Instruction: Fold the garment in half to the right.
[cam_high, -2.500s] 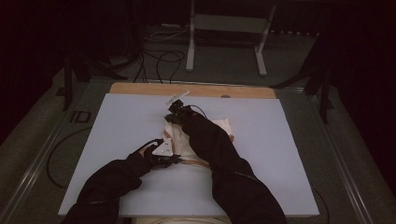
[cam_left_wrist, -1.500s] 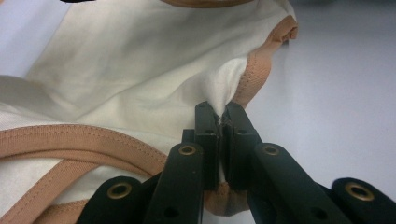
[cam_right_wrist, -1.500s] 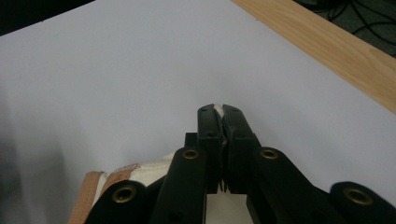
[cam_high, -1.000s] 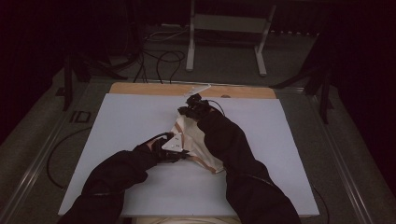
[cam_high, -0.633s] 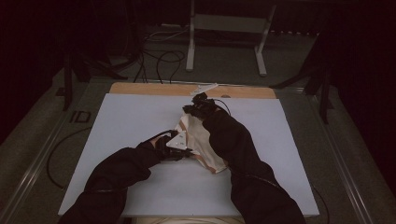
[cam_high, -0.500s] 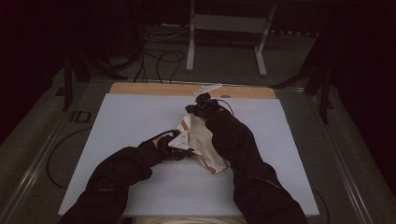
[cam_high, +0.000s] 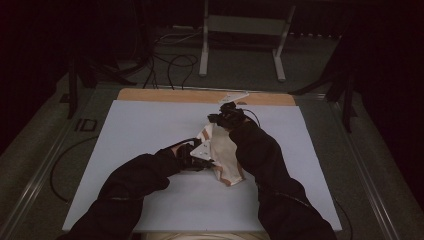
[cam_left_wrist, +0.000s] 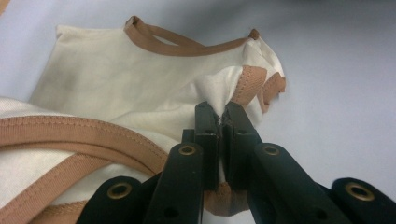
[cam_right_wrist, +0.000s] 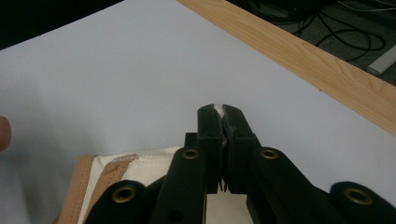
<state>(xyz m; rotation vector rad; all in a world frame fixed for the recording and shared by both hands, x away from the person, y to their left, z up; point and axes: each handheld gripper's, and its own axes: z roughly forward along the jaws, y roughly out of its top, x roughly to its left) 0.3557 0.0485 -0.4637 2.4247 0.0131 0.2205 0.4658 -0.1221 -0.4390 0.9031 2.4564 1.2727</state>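
The room around me is dark, with cables (cam_high: 170, 62) looping over the floor beyond a pale metal stand (cam_high: 242, 30). In front of me is the counter (cam_high: 140, 125), a white sheet with a strip of light wood (cam_high: 165, 95) along its far edge.

Near the middle of the counter, slightly right of centre, is the garment (cam_high: 222, 155), a small cream piece of clothing trimmed with tan binding, bunched and partly lifted between my two hands.

My left claw (cam_high: 202, 159) sits at the garment's near left side. In the left gripper view the left claw (cam_left_wrist: 223, 120) has its jaws pressed together on a pinch of cream cloth just beside a tan-edged corner, and the fabric puckers where it is caught. Beyond it the garment spreads flat on the white sheet, with a tan-bound opening at the far edge and a wide tan band curving past on the left.

My right claw (cam_high: 220, 119) is at the garment's far end, nearer the wood strip. In the right gripper view the right claw (cam_right_wrist: 223, 114) is clamped on a thin bit of white cloth that peeks out at the tips, and the garment's cream body and tan binding (cam_right_wrist: 100, 179) hang below it. The white sheet and wood strip lie beyond.
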